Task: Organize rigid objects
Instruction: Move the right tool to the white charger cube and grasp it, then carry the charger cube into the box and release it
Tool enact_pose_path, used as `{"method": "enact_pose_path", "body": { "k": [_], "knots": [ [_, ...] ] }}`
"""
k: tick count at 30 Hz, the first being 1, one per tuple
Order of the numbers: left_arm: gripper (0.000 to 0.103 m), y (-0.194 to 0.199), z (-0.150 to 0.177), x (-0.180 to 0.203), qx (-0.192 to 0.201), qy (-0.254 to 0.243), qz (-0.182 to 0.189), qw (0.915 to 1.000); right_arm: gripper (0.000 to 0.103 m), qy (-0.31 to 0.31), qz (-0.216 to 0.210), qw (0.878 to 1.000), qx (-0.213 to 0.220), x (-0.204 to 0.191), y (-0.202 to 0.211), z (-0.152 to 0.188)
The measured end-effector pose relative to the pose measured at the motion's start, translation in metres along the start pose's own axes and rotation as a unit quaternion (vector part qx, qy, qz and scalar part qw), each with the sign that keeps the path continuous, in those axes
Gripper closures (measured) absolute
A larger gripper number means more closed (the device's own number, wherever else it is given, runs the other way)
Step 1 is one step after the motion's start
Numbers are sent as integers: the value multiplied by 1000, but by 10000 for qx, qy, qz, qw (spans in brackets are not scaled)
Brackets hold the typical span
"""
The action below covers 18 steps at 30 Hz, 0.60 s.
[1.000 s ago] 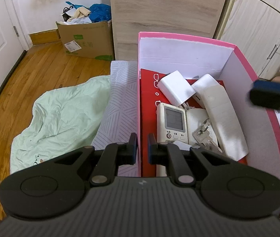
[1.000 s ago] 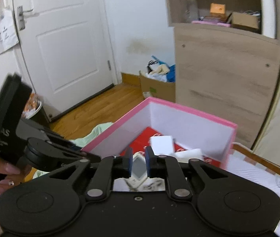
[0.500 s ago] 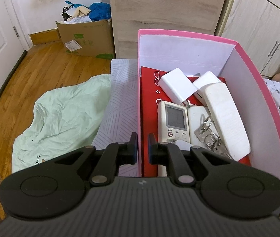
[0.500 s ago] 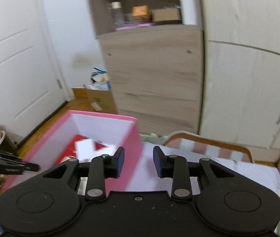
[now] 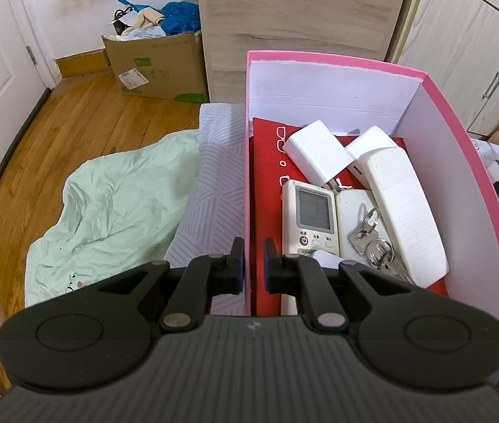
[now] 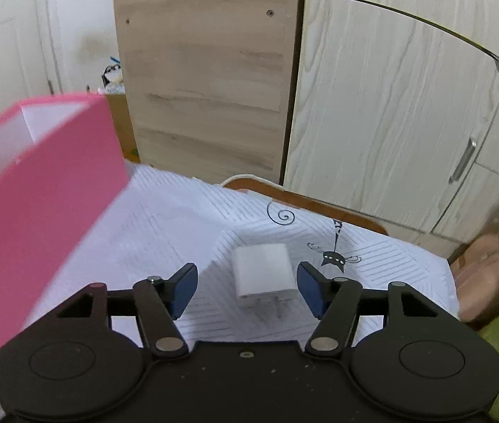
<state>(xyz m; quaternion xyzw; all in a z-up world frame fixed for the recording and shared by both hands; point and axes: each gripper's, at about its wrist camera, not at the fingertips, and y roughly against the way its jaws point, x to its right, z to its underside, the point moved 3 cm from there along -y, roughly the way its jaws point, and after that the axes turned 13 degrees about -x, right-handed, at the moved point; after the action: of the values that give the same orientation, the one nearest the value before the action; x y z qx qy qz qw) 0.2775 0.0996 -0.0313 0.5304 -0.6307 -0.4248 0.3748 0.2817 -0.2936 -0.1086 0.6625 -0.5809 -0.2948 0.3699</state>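
Covering the bed is a white sheet (image 6: 186, 218) with thin ribbed stripes and small black drawings; pale wood-grain wardrobe doors (image 6: 390, 105) rise behind it, and in the left view a mint-green blanket (image 5: 108, 204) spills onto the plank floor (image 5: 73, 120) near a cardboard carton (image 5: 157, 67) of clutter. Half a second ago the right gripper (image 6: 245, 290) looked past the pink box with its jaws fairly close; now it is low over the sheet with its blue-padded jaws spread wide on either side of a white charger block (image 6: 263, 269), not touching it. The left gripper (image 5: 250, 264) has not shifted: its jaws are clamped on the near wall of the pink box (image 5: 471, 190), one finger outside, one inside. The box is stiff card, pink outside, white within. Inside lie a red flat package (image 5: 267, 162), a white remote with a grey screen (image 5: 311, 218), another boxy white charger (image 5: 314, 153), a long rounded white remote (image 5: 404, 211) and metal keys on a ring (image 5: 372, 239).
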Motion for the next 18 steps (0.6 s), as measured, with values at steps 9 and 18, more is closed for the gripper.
{"method": "enact_pose_path", "body": {
  "k": [9,18],
  "knots": [
    [94,0,-2,2,2,-6,25,10000,42,-153,37,9999,-7,4,-27,-10],
    [94,0,-2,4,9,-29,28,10000,54,-364,-444,9979,305,-22,12,-31]
  ]
}}
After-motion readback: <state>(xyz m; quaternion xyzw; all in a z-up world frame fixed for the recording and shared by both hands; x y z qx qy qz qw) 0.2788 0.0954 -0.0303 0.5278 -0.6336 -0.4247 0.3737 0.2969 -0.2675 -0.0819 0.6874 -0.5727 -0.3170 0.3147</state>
